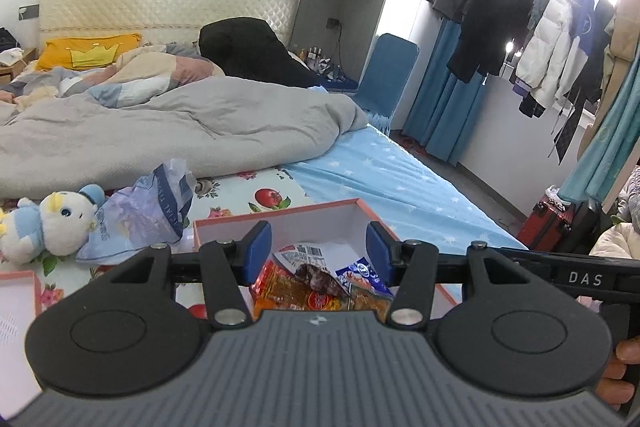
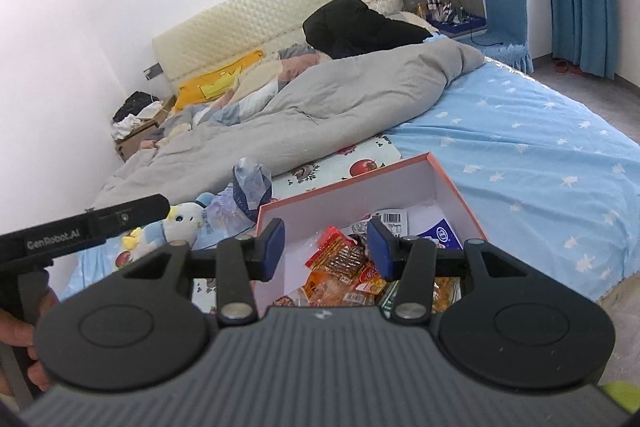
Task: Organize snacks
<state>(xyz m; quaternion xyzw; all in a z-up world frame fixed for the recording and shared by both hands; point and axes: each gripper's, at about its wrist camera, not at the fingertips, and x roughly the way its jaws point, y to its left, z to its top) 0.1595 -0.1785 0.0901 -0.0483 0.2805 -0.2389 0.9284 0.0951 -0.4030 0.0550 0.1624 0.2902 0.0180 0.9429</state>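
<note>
Box (image 2: 452, 183) on bed (image 2: 540, 155), snack packets (image 2: 344, 263) inside; plush toy (image 1: 52, 227) and plastic bag (image 1: 156, 207) left of box; quilt (image 1: 180, 131) behind.

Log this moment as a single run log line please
left gripper: open, empty | right gripper: open, empty | both above pink-rimmed box | snack packets inside box | plush toy beside it

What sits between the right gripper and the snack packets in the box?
Nothing visible does. The right gripper is open above the pink-rimmed box, whose top is uncovered, and the orange snack packets lie exposed between its fingers.
</note>
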